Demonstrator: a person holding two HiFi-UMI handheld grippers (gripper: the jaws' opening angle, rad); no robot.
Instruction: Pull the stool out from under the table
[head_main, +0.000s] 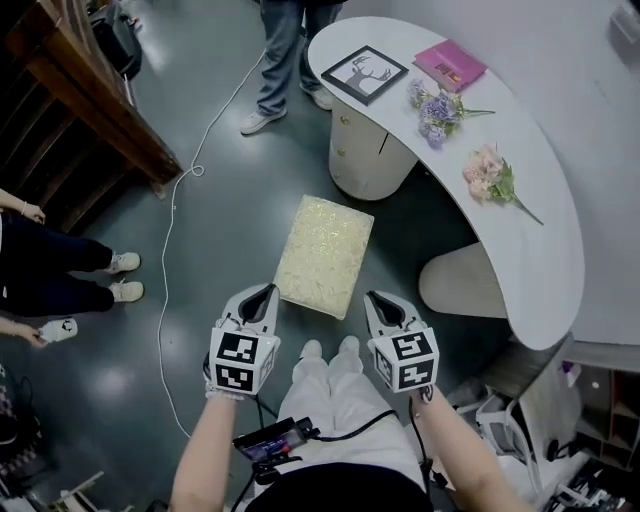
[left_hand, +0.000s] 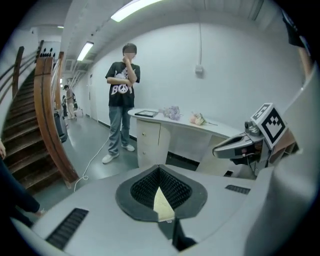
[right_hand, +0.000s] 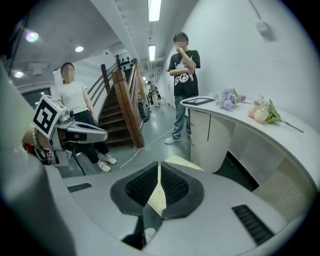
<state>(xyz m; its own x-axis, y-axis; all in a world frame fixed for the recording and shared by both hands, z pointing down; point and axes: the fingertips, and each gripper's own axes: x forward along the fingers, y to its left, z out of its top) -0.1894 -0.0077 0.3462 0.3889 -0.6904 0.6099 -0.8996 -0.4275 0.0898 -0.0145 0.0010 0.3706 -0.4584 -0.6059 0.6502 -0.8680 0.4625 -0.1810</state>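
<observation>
The stool (head_main: 325, 255), a cream padded rectangular block, stands on the dark floor beside the curved white table (head_main: 560, 250), not under it. My left gripper (head_main: 262, 293) hovers by the stool's near left corner and my right gripper (head_main: 380, 300) by its near right corner. Both are shut and hold nothing. In the left gripper view the left gripper (left_hand: 159, 169) has its jaws together, and a sliver of the stool (left_hand: 161, 202) shows through the slit between them. In the right gripper view the stool (right_hand: 182, 162) peeks out past the shut right gripper (right_hand: 160, 164).
On the table lie a framed picture (head_main: 364, 73), a pink book (head_main: 450, 65), purple flowers (head_main: 435, 110) and pink flowers (head_main: 490, 175). A person (head_main: 285, 60) stands past the stool, another person's feet (head_main: 125, 275) are at the left. A white cable (head_main: 170, 240) crosses the floor by a wooden staircase (head_main: 70, 90).
</observation>
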